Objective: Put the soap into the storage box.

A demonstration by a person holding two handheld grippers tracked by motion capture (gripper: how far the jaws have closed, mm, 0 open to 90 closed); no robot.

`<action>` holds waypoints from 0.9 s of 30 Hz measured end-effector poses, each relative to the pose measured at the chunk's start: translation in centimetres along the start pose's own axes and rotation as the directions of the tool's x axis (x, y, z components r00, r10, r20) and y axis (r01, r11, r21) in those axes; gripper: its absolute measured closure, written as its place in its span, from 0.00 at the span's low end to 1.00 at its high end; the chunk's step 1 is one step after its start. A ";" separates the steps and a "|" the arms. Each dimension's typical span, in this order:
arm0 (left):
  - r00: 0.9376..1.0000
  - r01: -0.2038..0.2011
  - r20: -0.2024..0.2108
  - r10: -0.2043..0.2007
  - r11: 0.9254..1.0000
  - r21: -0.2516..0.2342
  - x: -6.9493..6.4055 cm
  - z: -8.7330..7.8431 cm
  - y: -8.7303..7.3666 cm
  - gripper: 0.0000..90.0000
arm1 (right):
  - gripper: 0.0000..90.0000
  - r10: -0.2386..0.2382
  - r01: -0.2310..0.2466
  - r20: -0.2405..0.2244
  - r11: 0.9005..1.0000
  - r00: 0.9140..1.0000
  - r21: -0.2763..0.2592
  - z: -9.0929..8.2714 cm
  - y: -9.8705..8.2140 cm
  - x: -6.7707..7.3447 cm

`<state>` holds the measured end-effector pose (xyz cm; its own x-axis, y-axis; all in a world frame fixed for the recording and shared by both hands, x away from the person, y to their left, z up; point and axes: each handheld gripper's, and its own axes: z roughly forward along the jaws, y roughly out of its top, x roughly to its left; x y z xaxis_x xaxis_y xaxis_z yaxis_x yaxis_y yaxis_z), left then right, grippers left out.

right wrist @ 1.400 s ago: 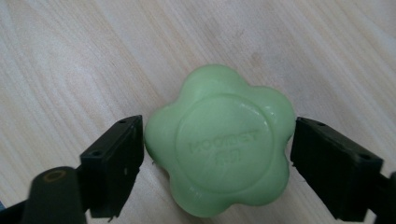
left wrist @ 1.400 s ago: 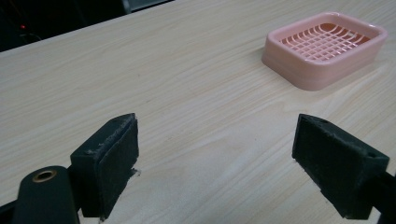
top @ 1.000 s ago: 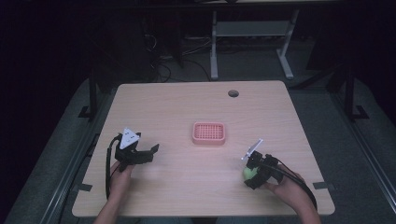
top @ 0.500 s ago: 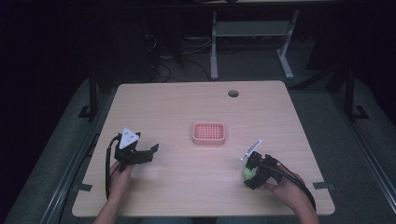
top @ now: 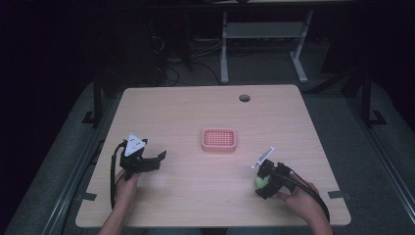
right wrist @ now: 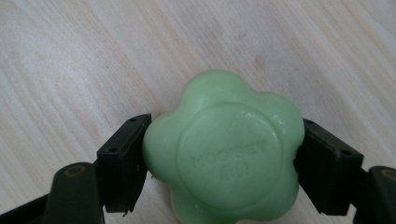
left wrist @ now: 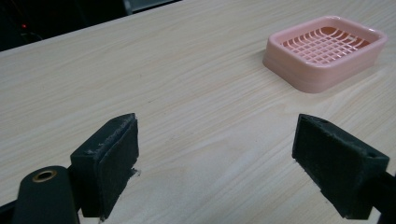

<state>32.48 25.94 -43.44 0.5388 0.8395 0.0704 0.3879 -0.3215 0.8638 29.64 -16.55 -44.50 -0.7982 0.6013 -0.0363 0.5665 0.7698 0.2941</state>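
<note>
A green flower-shaped soap (right wrist: 224, 151) lies flat on the wooden table, and my right gripper (right wrist: 222, 163) is shut on it, one black jaw pressed to each side. From above, that soap (top: 259, 181) shows as a small green spot under the right gripper (top: 264, 182) near the table's front right. A pink slatted soap dish (top: 219, 140) sits empty at the table's middle. My left gripper (top: 157, 160) rests low at the front left, pointing toward the dish (left wrist: 325, 49). Its jaws stand wide apart over bare wood, so the left gripper (left wrist: 229, 163) is open and holds nothing.
The light wooden table (top: 195, 112) has a round cable hole (top: 244, 98) near its far edge. Black cables trail from both grippers along the front edge. Desk legs (top: 224, 49) and dark floor lie beyond the far side.
The right gripper with the soap has shifted slightly toward the front of the table. The left gripper has stayed in place.
</note>
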 end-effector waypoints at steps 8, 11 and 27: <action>1.000 -0.001 -0.001 0.001 1.000 -0.001 0.0 0.0 0.0 0.16 | 0.28 -0.032 0.032 0.005 0.999 0.999 -0.029 -0.6 0.1 0.3; 1.000 0.005 -0.002 -0.005 1.000 -0.002 0.0 -0.1 0.0 0.16 | 0.28 -0.033 0.033 0.003 0.999 0.999 -0.040 -0.8 0.2 0.3; 1.000 0.010 -0.007 -0.010 1.000 -0.005 0.2 -0.2 -0.1 0.16 | 0.29 -0.070 0.069 -0.010 0.995 0.998 -0.076 -2.2 2.4 -0.4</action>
<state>32.44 26.18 -43.41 0.5300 0.8454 0.0655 0.3895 -0.3113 0.8668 30.86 -15.37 -41.67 -0.8378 0.5439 -0.0472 0.4929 0.7908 0.3627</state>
